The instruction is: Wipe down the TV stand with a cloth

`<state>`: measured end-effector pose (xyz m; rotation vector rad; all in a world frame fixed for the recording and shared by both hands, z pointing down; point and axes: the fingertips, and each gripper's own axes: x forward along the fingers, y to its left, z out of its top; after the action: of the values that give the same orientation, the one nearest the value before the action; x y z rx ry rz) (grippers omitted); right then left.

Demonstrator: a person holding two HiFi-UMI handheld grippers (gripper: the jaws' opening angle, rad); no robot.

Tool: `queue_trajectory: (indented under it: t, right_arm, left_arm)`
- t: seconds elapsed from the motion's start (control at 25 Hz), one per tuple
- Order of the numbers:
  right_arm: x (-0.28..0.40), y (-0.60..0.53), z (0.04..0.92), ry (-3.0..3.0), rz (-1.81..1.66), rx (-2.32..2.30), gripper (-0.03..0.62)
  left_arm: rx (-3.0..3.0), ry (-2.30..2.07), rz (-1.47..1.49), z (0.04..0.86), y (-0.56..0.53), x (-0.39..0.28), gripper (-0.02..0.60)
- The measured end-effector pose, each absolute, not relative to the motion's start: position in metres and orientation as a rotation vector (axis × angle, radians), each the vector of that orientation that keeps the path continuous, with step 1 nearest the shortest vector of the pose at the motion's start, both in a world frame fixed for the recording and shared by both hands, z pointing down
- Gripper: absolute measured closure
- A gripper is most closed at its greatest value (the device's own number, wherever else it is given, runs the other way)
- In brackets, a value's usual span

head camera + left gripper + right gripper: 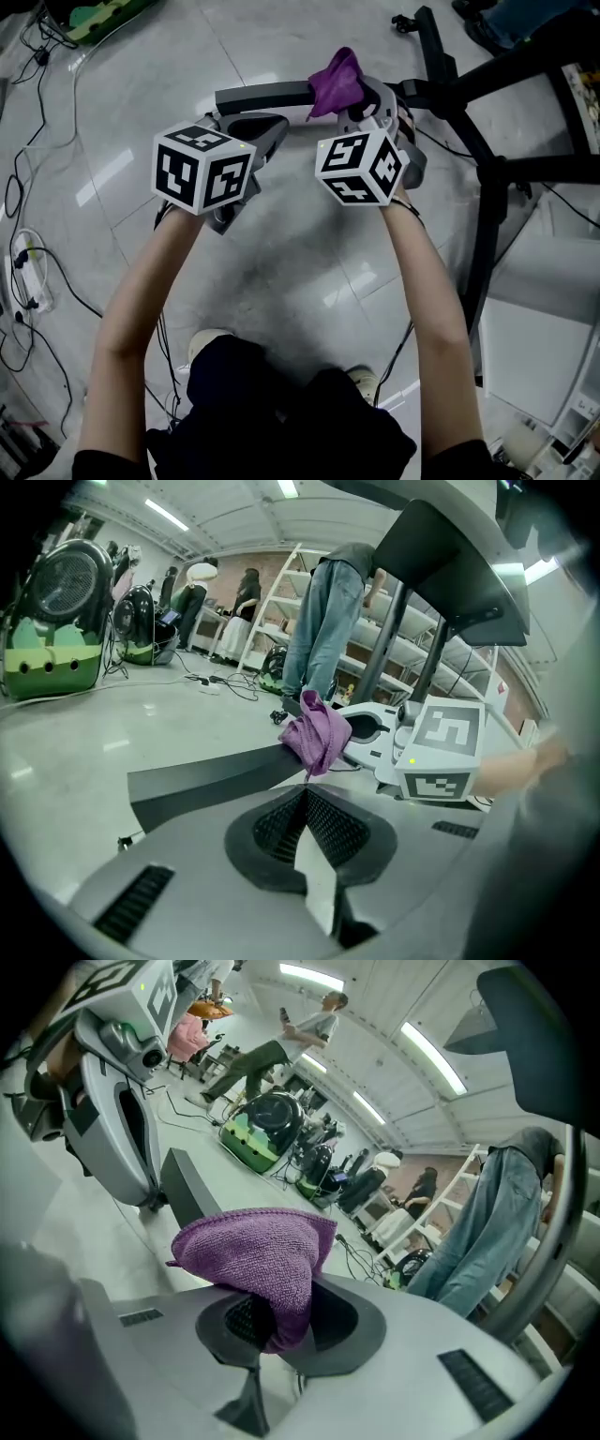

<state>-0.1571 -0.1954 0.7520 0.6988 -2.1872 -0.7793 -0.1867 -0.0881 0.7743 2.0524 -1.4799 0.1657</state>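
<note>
Purple cloth point(258, 1260) is bunched up and pinched between the jaws of the right gripper point(281, 1324). It is held over the pale tiled floor point(309, 262) at the end of a dark flat bar point(262, 95); whether cloth and bar touch cannot be resolved. Left gripper point(305, 810) sits just beside the right one, jaws pressed together with nothing between them, and the black TV stand point(487, 159) frame stands to the right of both.
</note>
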Motion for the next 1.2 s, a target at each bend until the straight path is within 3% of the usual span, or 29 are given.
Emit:
queue_trajectory:
  t: [0.44,1.2]
  right_arm:
    - [-0.097,-0.250,0.753,-2.064,-0.781,0.771,0.517]
    - [-0.050,-0.294,0.726,-2.000,-0.798,0.874,0.517]
  left_arm:
    - [2.108,-1.414,0.204,0.777,-0.129,-0.140,0.575]
    - [2.205,-1.313,0.229,0.765,-0.171,-0.071,0.575]
